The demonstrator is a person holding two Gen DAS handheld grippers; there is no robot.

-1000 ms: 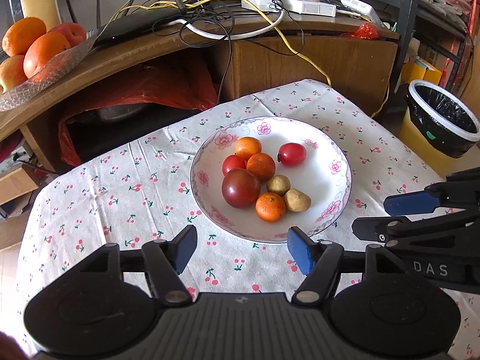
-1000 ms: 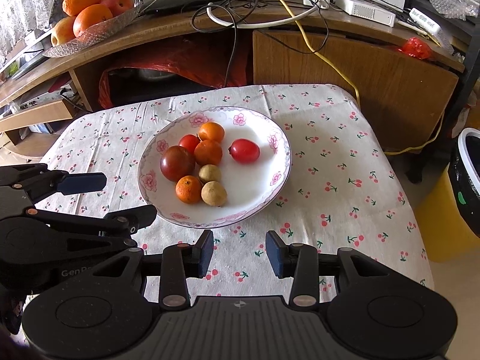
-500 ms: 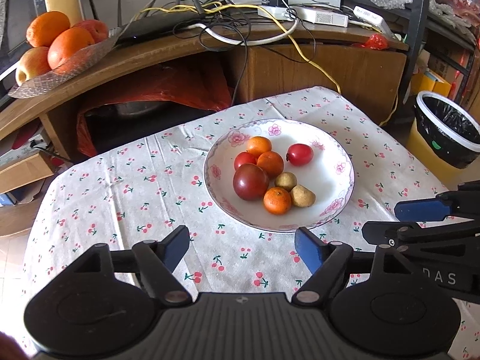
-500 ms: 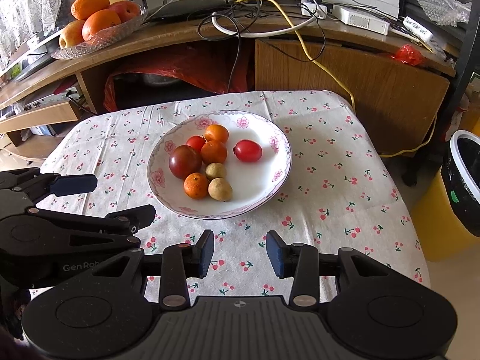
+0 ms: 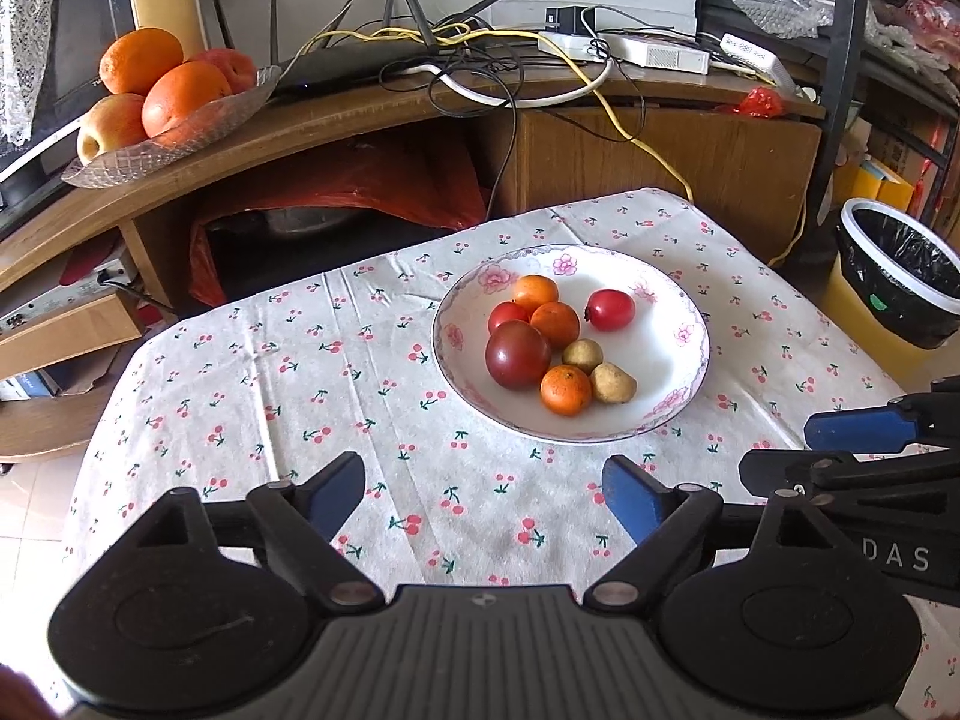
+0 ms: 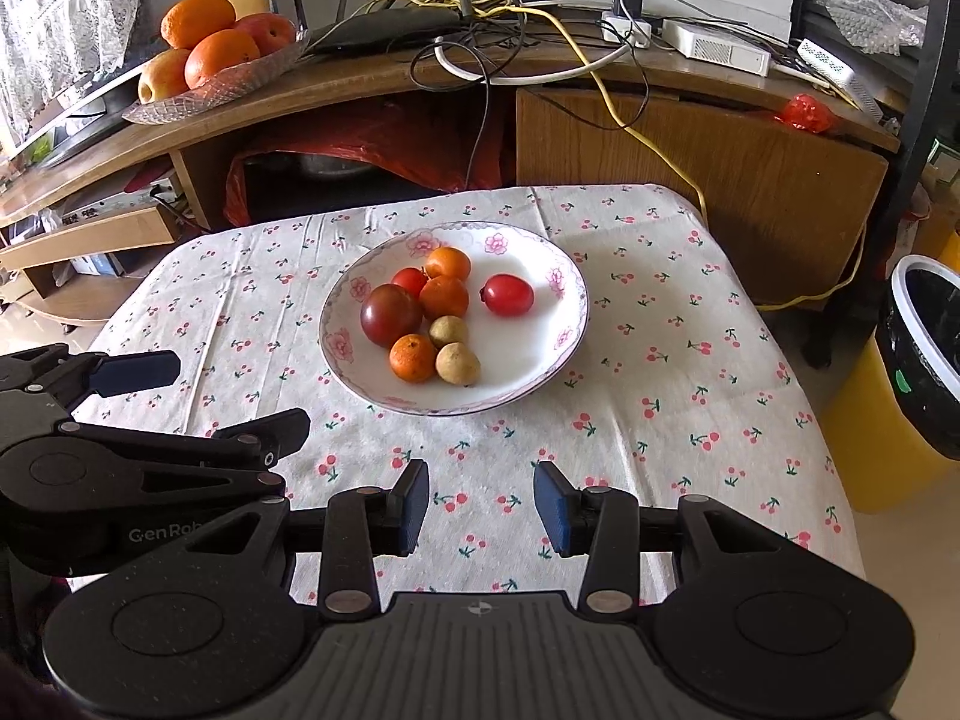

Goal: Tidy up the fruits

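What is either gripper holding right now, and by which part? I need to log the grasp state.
Nothing is held. The left gripper and right gripper both have open, empty jaws above the tablecloth, short of the plate.

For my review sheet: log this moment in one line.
left gripper: open, empty | right gripper: open, empty | fruits: all in bowl | stage: pre-grasp

White pink-flowered plate [image 5: 690, 360], cherry-print tablecloth [image 5: 300, 372], blue-padded fingers [image 6: 414, 504].
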